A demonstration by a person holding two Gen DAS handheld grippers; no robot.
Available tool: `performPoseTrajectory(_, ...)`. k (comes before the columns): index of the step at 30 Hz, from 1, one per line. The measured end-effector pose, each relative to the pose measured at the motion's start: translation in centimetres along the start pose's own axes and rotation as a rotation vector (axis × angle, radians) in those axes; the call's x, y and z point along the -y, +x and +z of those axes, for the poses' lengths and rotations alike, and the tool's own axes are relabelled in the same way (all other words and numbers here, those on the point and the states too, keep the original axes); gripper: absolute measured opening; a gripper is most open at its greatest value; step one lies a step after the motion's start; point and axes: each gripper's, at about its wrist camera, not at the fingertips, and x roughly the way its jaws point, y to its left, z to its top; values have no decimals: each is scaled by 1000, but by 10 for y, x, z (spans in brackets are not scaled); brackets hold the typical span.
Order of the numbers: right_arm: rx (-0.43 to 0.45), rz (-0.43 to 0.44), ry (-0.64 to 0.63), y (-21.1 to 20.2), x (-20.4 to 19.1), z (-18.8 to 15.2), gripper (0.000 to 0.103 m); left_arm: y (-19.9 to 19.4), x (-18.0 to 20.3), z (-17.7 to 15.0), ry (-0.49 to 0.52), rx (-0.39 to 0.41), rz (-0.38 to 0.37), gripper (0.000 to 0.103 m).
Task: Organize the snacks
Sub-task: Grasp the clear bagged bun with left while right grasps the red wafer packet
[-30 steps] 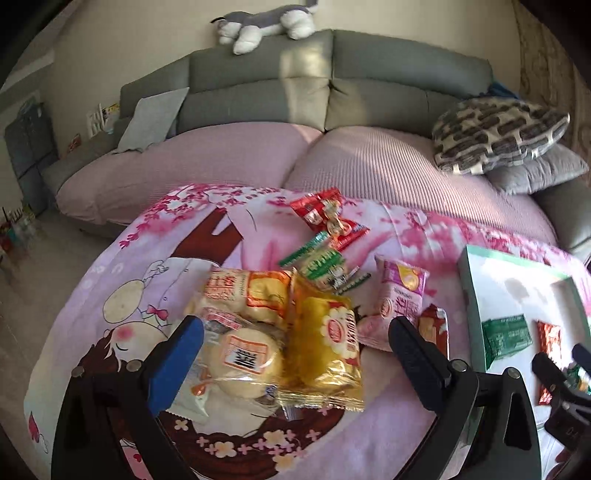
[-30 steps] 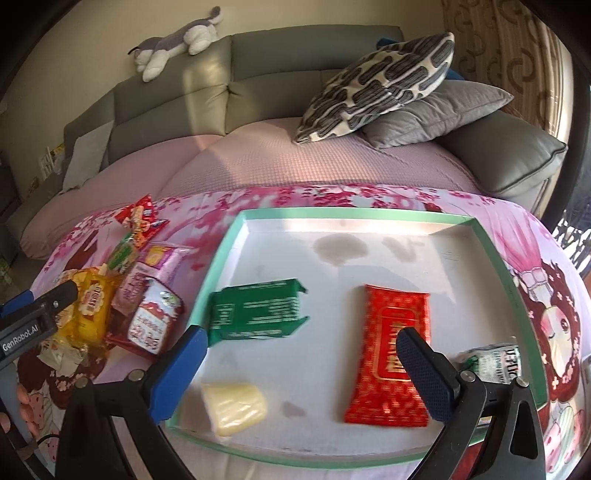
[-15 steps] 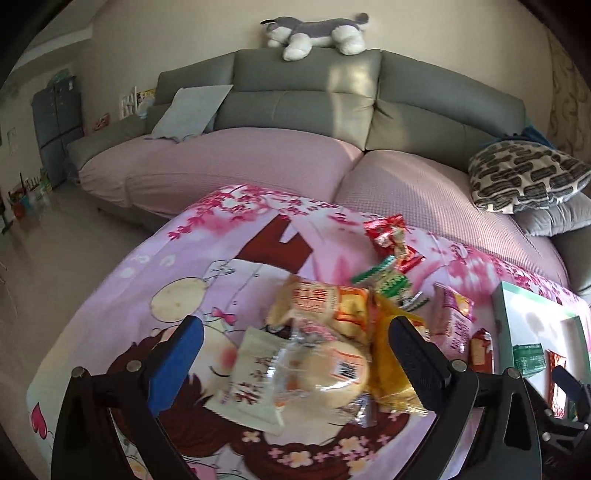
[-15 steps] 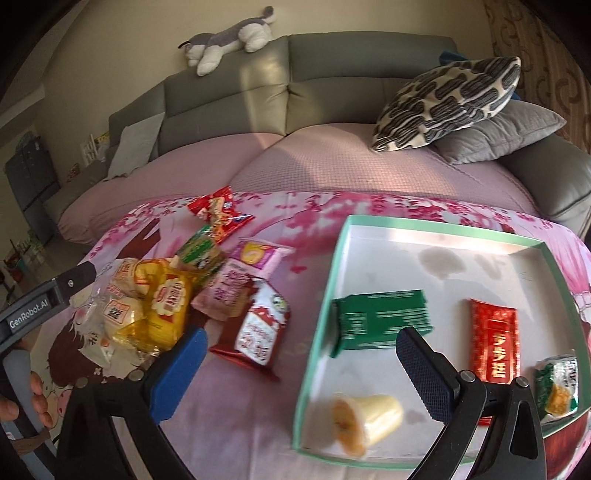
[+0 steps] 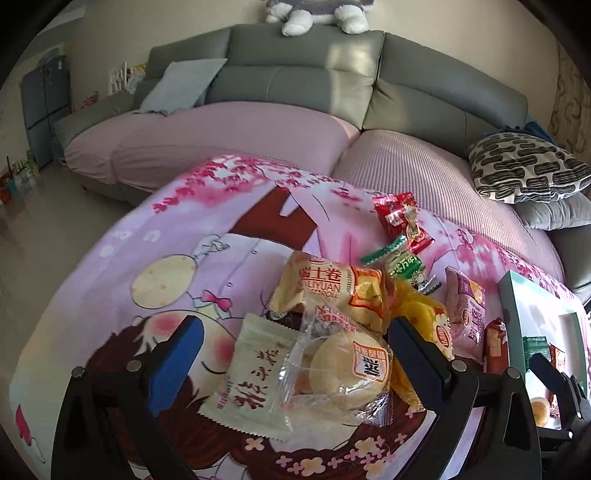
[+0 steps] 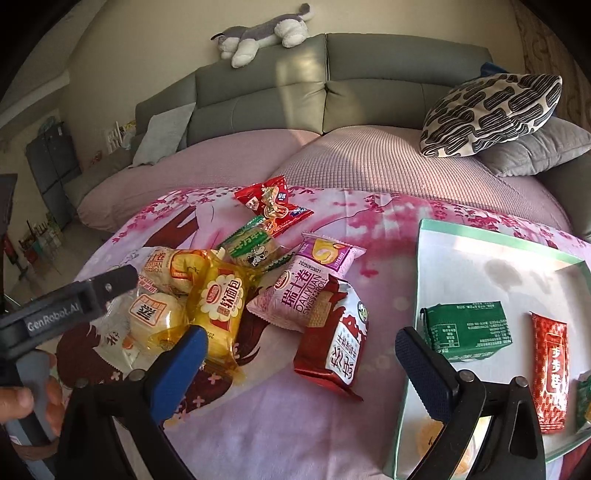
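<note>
A heap of snack packets lies on the pink cartoon tablecloth (image 5: pixel 155 258). My left gripper (image 5: pixel 295 354) is open and empty, its jaws either side of a cream packet (image 5: pixel 255 380) and a clear-wrapped round bun (image 5: pixel 351 365). A Swiss-roll bag (image 5: pixel 328 288) and a yellow bread bag (image 6: pixel 221 306) lie just beyond. My right gripper (image 6: pixel 299 362) is open and empty above a red-and-white packet (image 6: pixel 336 339), next to a pink Swiss-roll bag (image 6: pixel 310 284). The mint-rimmed tray (image 6: pixel 417 280) at the right holds a green packet (image 6: pixel 469 328) and a red packet (image 6: pixel 550 373).
Red candy packets (image 6: pixel 273 203) and a green cracker packet (image 6: pixel 251 243) lie at the far side of the heap. A grey sofa (image 6: pixel 369 92) with pink cushions, a patterned pillow (image 6: pixel 491 114) and a plush toy (image 6: pixel 262 33) stands behind the table. The floor (image 5: pixel 29 236) drops away at the left.
Both grippers have swung left. The left now frames the cream packet and bun; the right has left the tray and hangs over the red-and-white packet. Both stay open.
</note>
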Motion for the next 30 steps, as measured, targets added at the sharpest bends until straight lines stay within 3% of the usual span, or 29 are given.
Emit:
performPoseTrajectory(8, -41, -9, 34, 13, 5, -1, 74, 16, 9, -4, 26, -53, -50, 99)
performPoseTrajectory(10, -57, -16, 39, 17, 7, -3, 66, 20, 10, -6, 27, -68, -55, 89)
performPoseTrajectory(15, -84, -41, 43, 22, 10, -7, 54, 29, 11, -11, 19, -106, -67, 78)
performPoseTrajectory(26, -103, -67, 59, 28, 14, -10, 46, 33, 19, -15, 11, -126, -94, 76)
performPoseTrajectory(28, -103, -67, 61, 27, 14, -10, 45, 32, 21, -15, 9, -127, -118, 63)
performPoseTrajectory(30, -102, -63, 70, 26, 16, -10, 43, 31, 23, -15, 10, -129, -131, 59)
